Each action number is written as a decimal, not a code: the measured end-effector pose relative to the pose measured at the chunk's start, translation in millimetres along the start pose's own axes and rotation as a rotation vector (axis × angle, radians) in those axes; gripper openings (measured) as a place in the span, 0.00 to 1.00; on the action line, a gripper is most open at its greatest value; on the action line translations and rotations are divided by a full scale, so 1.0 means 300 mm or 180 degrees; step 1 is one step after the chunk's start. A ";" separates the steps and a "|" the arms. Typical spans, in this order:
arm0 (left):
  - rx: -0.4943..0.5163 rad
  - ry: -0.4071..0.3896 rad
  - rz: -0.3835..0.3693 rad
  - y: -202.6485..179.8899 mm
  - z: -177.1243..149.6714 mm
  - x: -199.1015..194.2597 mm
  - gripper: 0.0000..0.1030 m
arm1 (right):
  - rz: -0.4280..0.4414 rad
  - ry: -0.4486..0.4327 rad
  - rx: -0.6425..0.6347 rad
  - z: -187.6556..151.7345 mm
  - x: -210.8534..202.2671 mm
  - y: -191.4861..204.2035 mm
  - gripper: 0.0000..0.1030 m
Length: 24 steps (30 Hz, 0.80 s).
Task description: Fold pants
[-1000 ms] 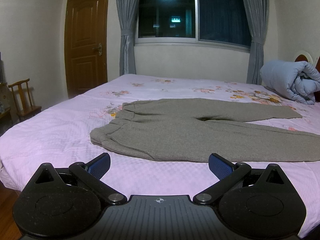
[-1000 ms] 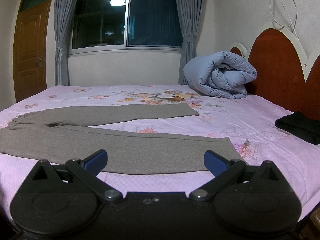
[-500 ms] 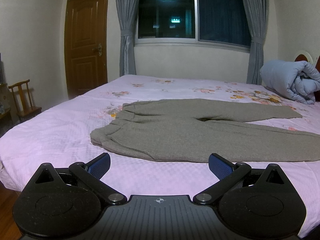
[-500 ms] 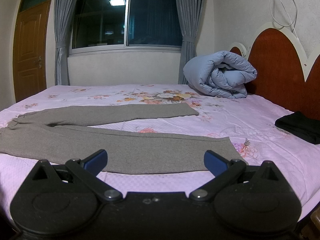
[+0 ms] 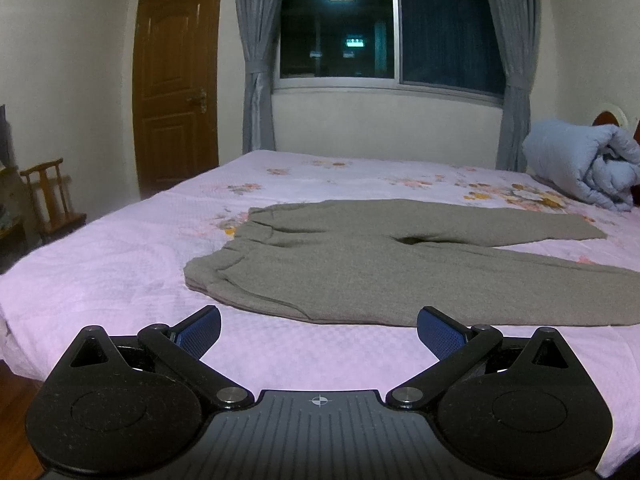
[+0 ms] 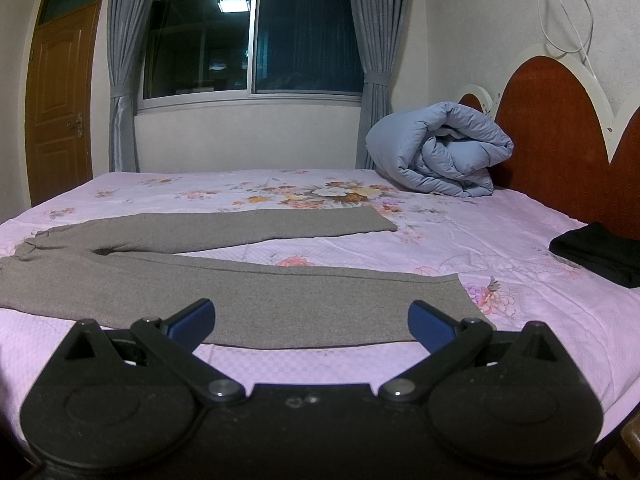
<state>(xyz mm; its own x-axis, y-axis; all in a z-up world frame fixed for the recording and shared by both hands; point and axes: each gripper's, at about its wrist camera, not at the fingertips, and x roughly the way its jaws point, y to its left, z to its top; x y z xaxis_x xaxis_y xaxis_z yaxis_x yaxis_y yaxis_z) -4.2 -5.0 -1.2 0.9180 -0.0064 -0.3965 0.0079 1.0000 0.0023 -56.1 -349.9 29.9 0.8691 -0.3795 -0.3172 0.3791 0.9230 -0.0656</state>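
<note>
Both tools, left (image 5: 318,330) and right (image 6: 311,322), gape wide and empty over flat pants (image 5: 360,264), duvet (image 6: 436,152) at 1 o'clock, black cloth (image 6: 596,252) at 3.

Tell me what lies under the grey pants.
The grey pants lie flat on the pink floral bedsheet, which shows all around them. Whatever lies beneath the fabric itself is covered. Neither gripper touches them.

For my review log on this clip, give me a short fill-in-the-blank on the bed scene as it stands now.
1. The grey pants lie flat on the pink ____.
2. The left gripper and the right gripper are both ____, holding nothing.
3. The rolled blue quilt sits against the ____.
4. The folded garment near the right edge of the bed is ____ in colour.

Missing words: bedsheet; open; headboard; black
</note>
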 end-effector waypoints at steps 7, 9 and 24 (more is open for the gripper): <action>0.0038 0.0206 -0.0119 0.119 0.135 0.162 1.00 | 0.0191 -0.0077 0.0000 0.061 0.026 -0.025 0.94; 0.0024 0.0151 -0.0107 0.175 0.207 0.227 1.00 | 0.0223 -0.0095 0.0023 0.103 0.065 -0.024 0.94; -0.0244 0.0651 0.0263 0.404 0.457 1.016 1.00 | 0.0588 0.0081 -0.0156 0.372 0.636 0.318 0.94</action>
<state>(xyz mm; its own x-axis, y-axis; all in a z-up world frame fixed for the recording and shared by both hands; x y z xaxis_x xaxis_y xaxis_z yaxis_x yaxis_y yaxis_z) 330.9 113.5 4.0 0.8148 0.0691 -0.5757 -0.1013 0.9946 -0.0240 181.3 -341.1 68.7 0.9139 -0.2022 -0.3518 0.1974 0.9790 -0.0500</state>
